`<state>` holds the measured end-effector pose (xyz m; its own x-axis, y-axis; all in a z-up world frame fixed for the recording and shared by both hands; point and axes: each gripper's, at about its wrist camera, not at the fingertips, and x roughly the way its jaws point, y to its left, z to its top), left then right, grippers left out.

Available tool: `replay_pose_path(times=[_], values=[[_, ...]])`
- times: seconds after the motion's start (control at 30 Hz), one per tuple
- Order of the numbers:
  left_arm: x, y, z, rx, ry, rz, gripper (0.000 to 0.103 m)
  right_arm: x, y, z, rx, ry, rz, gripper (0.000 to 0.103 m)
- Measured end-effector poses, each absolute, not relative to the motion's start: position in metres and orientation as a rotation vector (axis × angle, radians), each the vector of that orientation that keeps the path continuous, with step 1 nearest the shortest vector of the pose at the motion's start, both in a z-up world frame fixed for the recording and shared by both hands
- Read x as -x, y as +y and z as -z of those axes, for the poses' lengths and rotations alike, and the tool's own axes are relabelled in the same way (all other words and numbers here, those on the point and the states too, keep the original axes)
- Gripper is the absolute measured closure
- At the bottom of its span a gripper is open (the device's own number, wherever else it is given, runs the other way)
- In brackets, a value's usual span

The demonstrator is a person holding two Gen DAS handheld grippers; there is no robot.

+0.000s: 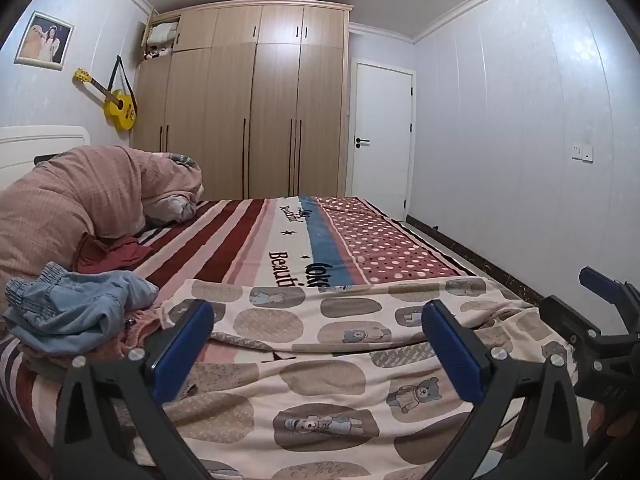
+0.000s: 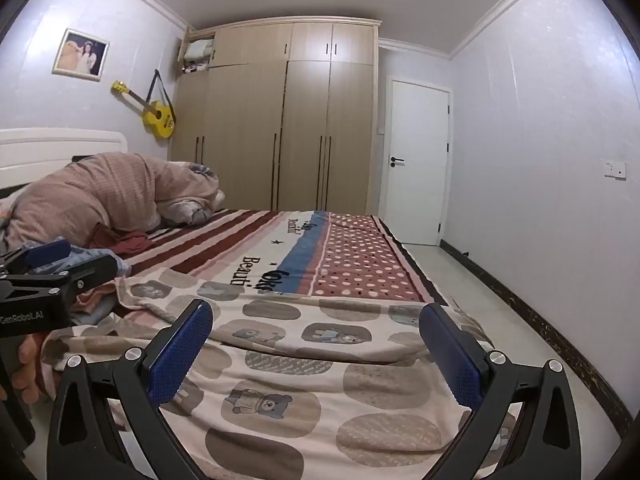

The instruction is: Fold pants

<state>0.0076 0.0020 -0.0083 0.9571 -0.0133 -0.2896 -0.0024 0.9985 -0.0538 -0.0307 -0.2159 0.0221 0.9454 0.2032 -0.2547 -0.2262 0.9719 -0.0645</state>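
Cream pants with brown bear patches (image 1: 332, 360) lie spread flat across the near end of the bed, also in the right wrist view (image 2: 320, 360). My left gripper (image 1: 318, 340) is open and empty, hovering low over the pants near their left half. My right gripper (image 2: 316, 340) is open and empty over their right half. The right gripper shows at the right edge of the left wrist view (image 1: 608, 320), and the left gripper at the left edge of the right wrist view (image 2: 52, 276).
The striped and dotted bedsheet (image 1: 304, 236) stretches beyond the pants. A pile of clothes with a blue denim piece (image 1: 76, 304) sits at the left. A pink duvet heap (image 1: 80, 192) lies by the headboard. Floor (image 2: 500, 312) runs along the bed's right edge.
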Motion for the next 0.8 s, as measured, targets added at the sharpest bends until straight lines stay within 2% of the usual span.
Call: replay_pose_path(times=[0.8], values=[[-0.0142,0.0075,0.0074,0.064,0.303,0.004,0.001,0.0331,-0.2251,-0.021,0.064,0.242,-0.243,0.001]])
